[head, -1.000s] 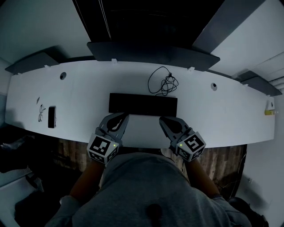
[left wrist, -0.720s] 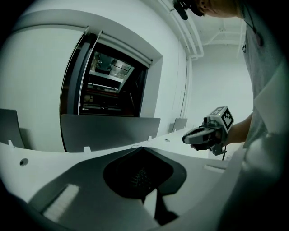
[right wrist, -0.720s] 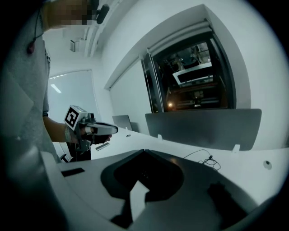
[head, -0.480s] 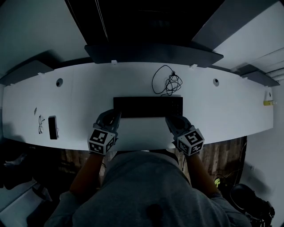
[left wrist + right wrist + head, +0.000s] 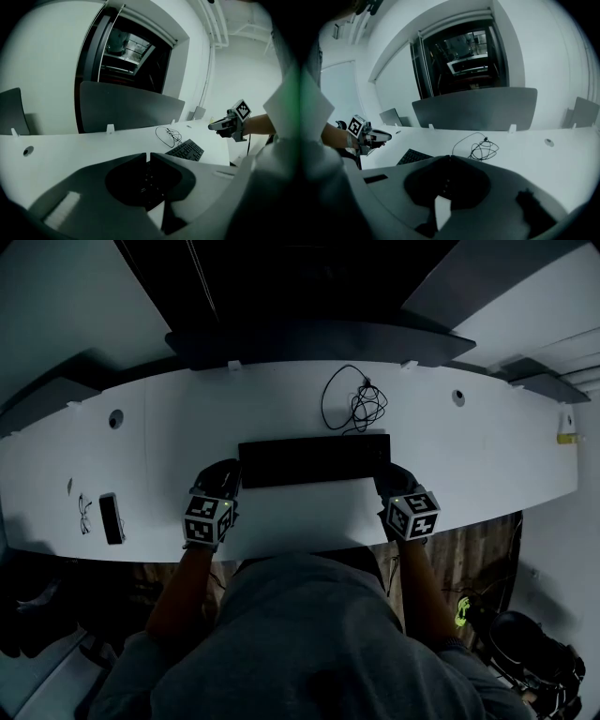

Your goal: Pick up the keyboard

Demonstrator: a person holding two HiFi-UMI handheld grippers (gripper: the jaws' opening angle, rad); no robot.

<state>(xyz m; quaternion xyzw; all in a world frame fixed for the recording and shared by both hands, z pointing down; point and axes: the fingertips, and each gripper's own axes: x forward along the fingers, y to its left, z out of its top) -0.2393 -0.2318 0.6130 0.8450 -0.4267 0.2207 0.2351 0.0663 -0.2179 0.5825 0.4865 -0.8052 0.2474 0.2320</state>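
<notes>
A black keyboard (image 5: 314, 460) lies flat on the white desk (image 5: 169, 456), in front of me. My left gripper (image 5: 228, 476) is at its left end, and its jaws have just been opening. In the left gripper view the left gripper (image 5: 146, 154) shows a thin slit between its tips with nothing in it, and the keyboard (image 5: 186, 150) lies just beyond. My right gripper (image 5: 387, 478) is at the keyboard's right end. The right gripper (image 5: 450, 157) has its tips together, with the keyboard (image 5: 412, 157) ahead to its left. Whether either gripper touches the keyboard is hidden.
A tangled black cable (image 5: 354, 407) lies just behind the keyboard. A dark phone-like slab (image 5: 112, 518) and a small wire thing (image 5: 84, 514) sit at the desk's left. Grey divider panels (image 5: 309, 341) stand along the back edge. The desk's front edge runs under my wrists.
Both grippers moved forward, down and apart, from in front of the keyboard out to its two ends. The left jaws now show a small gap.
</notes>
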